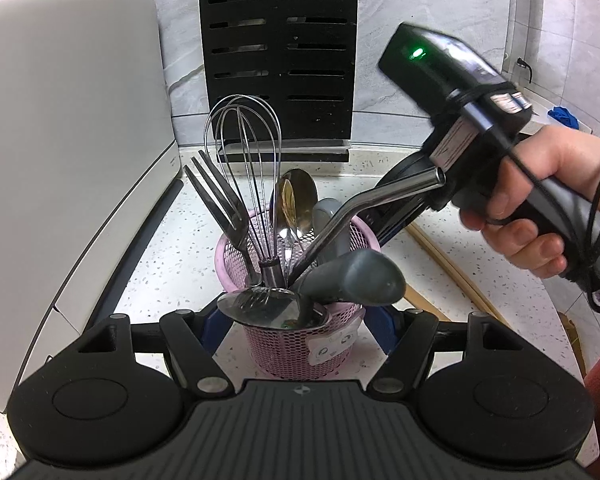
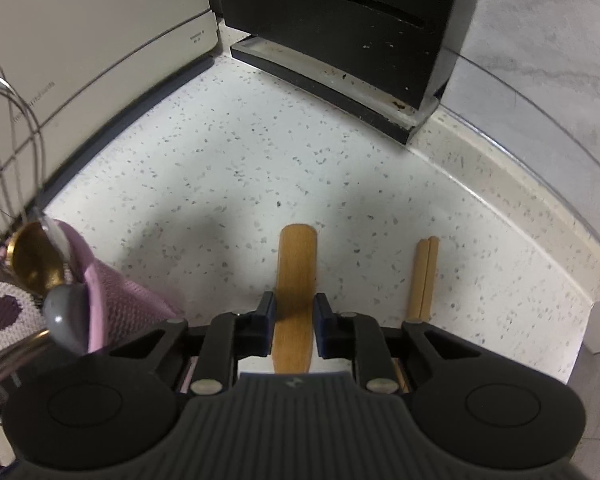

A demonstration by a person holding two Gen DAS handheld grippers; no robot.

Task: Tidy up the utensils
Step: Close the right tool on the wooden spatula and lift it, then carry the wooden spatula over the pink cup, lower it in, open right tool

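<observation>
Two claws work over a speckled white surface (image 2: 260, 152). The left claw (image 1: 298, 320) clasps the pink mesh basket (image 1: 300, 344), which holds a whisk (image 1: 244, 152), fork (image 1: 220, 196), spoons and grey-handled tools. The right claw (image 2: 294, 326) straddles a flat wooden spatula (image 2: 296, 268) lying on the surface; whether its pads press it, I cannot tell. Chopsticks (image 2: 424, 276) lie just beside.

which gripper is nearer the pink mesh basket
Left. The left gripper has its fingers on either side of the pink mesh basket; the right gripper is beside it, straddling a wooden spatula.
</observation>
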